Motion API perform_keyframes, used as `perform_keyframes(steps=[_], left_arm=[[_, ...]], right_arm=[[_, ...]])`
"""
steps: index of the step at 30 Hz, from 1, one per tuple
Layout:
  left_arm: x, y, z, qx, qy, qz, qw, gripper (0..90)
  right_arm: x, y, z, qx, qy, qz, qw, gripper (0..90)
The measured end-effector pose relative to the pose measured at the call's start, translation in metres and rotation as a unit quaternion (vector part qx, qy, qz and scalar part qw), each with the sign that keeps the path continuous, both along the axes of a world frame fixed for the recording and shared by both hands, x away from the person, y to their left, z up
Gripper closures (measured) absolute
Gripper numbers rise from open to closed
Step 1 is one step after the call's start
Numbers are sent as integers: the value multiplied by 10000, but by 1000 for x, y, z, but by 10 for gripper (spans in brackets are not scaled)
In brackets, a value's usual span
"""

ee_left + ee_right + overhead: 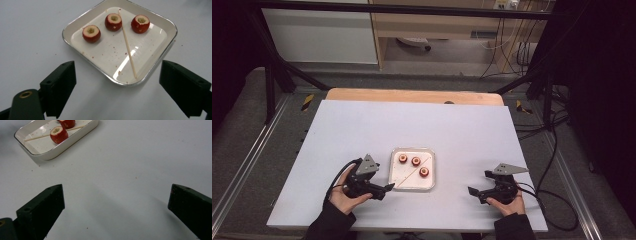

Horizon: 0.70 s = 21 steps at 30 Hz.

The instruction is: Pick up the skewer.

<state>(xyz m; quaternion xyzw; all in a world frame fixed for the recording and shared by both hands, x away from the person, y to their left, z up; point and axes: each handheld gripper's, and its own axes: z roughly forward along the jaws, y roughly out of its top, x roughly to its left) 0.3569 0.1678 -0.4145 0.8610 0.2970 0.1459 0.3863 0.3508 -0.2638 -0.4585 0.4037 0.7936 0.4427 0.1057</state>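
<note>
White and shallow, the tray [412,183] sits mid-desk [362,125] holding three cored red fruits [113,22] and a thin wooden skewer [127,45] lying diagonally. The left gripper [388,188] waits wide open at the tray's 8 o'clock corner, the right gripper [473,192] equally wide at 3 o'clock, well apart. The skewer lies flat, so jaws could push it aside or nudge the tray.

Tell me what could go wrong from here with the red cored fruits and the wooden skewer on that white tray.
The thin wooden skewer lies flat on the square white tray, so the open left gripper may struggle to pinch it and could scrape or shove the tray instead. The three round red cored fruits sit loose, one touching the skewer, so lifting it may roll them. The right gripper is well away from the tray and cannot steady it yet.
</note>
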Motion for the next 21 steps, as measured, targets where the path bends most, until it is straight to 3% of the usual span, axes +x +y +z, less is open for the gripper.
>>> perform_keyframes(steps=[10,12,19,21], left_arm=[[12,-32,-6,226,217,47,9995,234],[14,-37,-8,262,223,61,9994,310],[18,-51,-17,470,328,122,9983,433],[18,-53,-19,424,348,172,9983,511]], right_arm=[[0,0,0,3,21,-1,10000,12],[0,0,0,-5,32,1,10000,13],[0,0,0,-15,30,5,10000,13],[0,0,0,-20,36,8,10000,13]])
